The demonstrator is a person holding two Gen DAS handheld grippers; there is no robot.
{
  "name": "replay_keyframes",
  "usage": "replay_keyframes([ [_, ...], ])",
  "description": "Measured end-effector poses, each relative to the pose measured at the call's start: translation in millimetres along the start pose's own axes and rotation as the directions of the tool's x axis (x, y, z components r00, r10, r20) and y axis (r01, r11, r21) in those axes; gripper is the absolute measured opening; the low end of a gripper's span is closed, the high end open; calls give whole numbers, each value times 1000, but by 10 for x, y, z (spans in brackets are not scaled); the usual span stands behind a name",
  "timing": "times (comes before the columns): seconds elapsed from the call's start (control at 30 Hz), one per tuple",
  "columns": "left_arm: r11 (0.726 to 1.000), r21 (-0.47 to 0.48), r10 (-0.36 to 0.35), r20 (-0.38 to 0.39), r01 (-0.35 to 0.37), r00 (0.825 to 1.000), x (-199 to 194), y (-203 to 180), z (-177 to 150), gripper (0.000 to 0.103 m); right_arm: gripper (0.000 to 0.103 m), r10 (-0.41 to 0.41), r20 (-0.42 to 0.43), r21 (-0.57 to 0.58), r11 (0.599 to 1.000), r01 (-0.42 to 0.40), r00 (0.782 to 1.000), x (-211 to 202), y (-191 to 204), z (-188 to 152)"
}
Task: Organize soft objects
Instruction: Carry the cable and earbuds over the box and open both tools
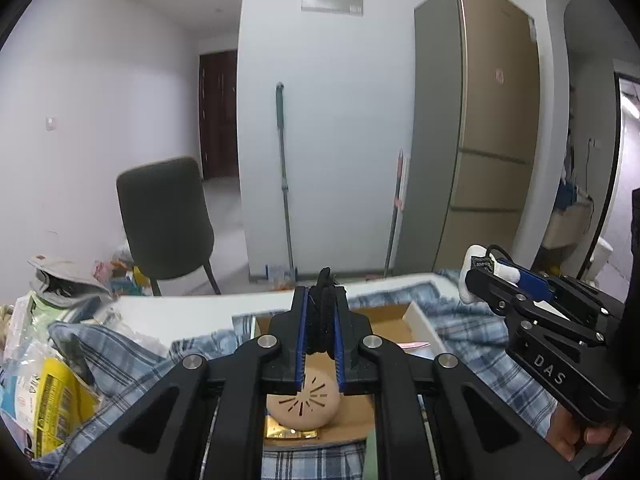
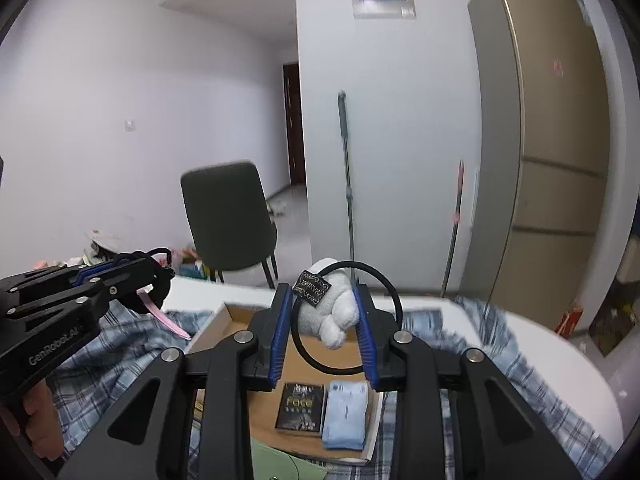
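My left gripper [image 1: 321, 295] is shut on a black fabric hair tie [image 1: 323, 320], held above an open cardboard box [image 1: 400, 322]. In the box lie a beige round puff [image 1: 304, 404] and a gold item under it. My right gripper [image 2: 322, 292] is shut on a white plush toy [image 2: 340, 312] with a black tag and a black hoop [image 2: 394, 300], also over the box [image 2: 240, 320]. A small black box [image 2: 300, 406] and a light blue pack [image 2: 346, 414] lie inside. The left gripper [image 2: 160, 280] shows at the left with a pink strip [image 2: 168, 320] hanging from it. In the left wrist view the right gripper [image 1: 474, 276] appears at the right.
The box sits on a blue plaid cloth [image 1: 480, 320] over a white table [image 2: 560, 360]. Bags and packets [image 1: 52, 392] pile up at the left. Behind the table stand a dark chair [image 1: 164, 220], a mop [image 1: 284, 180] and a gold fridge [image 1: 492, 140].
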State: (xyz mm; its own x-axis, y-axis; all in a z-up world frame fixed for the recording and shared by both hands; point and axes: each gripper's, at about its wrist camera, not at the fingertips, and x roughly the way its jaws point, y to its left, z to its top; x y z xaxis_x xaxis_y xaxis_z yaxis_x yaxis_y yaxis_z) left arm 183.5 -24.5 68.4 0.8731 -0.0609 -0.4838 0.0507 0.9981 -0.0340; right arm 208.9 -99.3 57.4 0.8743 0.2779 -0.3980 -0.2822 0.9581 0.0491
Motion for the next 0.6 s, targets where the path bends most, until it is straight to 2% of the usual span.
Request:
replay_keyframes([
  [0.17, 1000, -26, -14, -85, 12, 996, 250, 71, -102, 11, 30, 26, -121, 35, 999, -22, 992, 329, -98, -192],
  [0.23, 1000, -10, 10, -94, -11, 996, 304, 72, -140, 11, 30, 66, -193, 31, 998, -61, 979, 479, -110, -282],
  [0.33, 1000, -13, -6, -131, 4, 991, 411, 95, -203, 11, 30, 101, -262, 43, 995, -93, 960, 670, -121, -397],
  [0.4, 1000, 3, 5, -128, -5, 992, 467, 97, -238, 11, 30, 117, -292, 55, 993, -105, 949, 766, -117, -451],
  [0.6, 1000, -9, -13, -137, 12, 991, 607, 213, -305, 11, 30, 99, -333, 40, 995, -91, 938, 865, -72, -611],
])
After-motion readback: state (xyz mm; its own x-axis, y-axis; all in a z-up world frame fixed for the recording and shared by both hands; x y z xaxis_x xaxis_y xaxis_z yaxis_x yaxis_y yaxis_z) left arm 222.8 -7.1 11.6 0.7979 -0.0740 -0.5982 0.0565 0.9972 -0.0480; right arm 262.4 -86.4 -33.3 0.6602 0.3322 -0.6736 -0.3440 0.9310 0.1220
